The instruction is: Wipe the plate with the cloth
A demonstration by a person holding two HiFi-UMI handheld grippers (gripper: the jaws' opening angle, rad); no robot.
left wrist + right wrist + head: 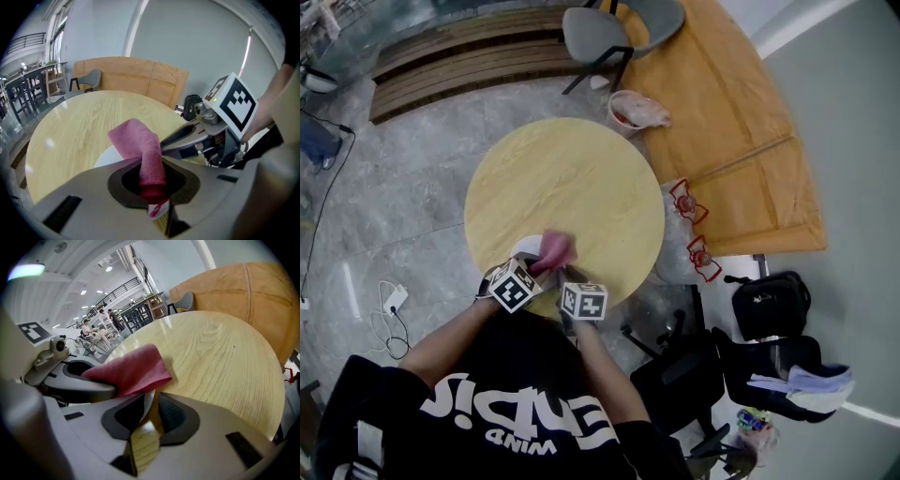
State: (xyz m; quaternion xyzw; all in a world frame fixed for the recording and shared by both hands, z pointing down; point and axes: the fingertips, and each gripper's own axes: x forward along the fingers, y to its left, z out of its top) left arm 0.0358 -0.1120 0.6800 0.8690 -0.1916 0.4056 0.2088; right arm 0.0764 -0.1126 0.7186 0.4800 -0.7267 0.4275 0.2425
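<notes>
A pink cloth (555,249) lies over a white plate (523,248) at the near edge of the round wooden table (572,169). My left gripper (528,272) is shut on the cloth (142,157), which stands up bunched between its jaws (152,187) above the plate (108,158). My right gripper (570,284) is shut on the plate's thin white rim (147,411). In the right gripper view the cloth (133,370) drapes over the plate just past the right gripper (147,423). Most of the plate is hidden by cloth and grippers.
A grey chair (602,36) and a bin with a bag (635,111) stand beyond the table. A large orange-brown board (741,150) lies to the right. Black bags (769,305) and a dark chair (680,375) sit at the near right. Cables (389,309) lie on the floor at left.
</notes>
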